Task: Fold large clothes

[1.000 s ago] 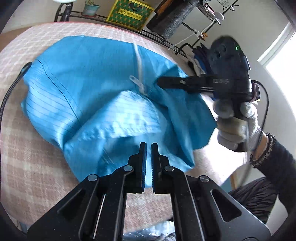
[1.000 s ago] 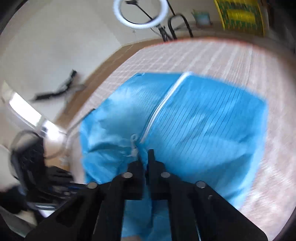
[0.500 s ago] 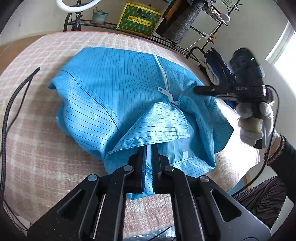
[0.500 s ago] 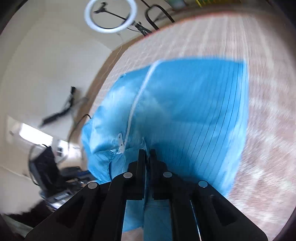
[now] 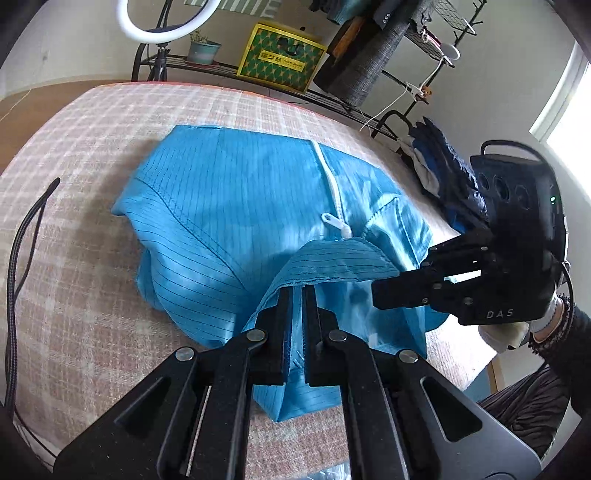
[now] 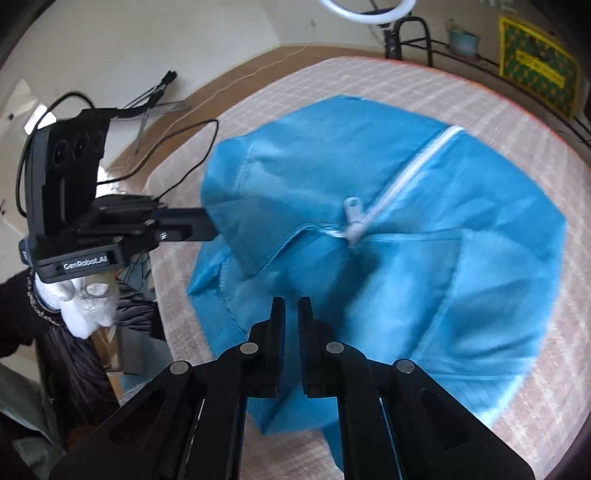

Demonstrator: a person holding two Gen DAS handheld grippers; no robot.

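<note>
- A blue garment (image 5: 229, 221) of thin, slightly glossy fabric, crossed by fine dark pinstripes, is lying bunched in soft folds on the table, closer to the near edge than the far one.
- A white zipper (image 5: 327, 173) is running down its front, ending in a white plastic pull tab (image 5: 334, 221); stitched seams are curving across the panel to the left of it.
- The left gripper (image 5: 293, 295), black and angular with ridged inner faces, is pointing steeply down with its jaws pressed together on a raised hem fold of the garment; in the right wrist view it (image 6: 207, 227) is reaching in from the left edge of the cloth.
- The right gripper (image 6: 291, 306) is also tilting down over the near part of the garment; its jaws are almost together, with blue cloth showing in the thin slit, but whether they are pinching it I cannot tell. In the left wrist view it (image 5: 380, 291) is lying across the cloth's right side.
- A hand in a white knit glove (image 6: 86, 302), with a dark sleeve and a beaded bracelet, is gripping the left tool's handle.
- The table's cloth (image 5: 92, 295) is a woven check in pale pink and beige, and a black braided cable (image 5: 22, 251) is trailing over its left part.
- Beyond it a ring light (image 5: 162, 22), a small potted plant (image 5: 203, 50) and a yellow-and-green patterned box (image 5: 280, 57) are sitting on a low black rack against a pale wall, and daylight is coming in at a window (image 5: 565, 107) on the right.
</note>
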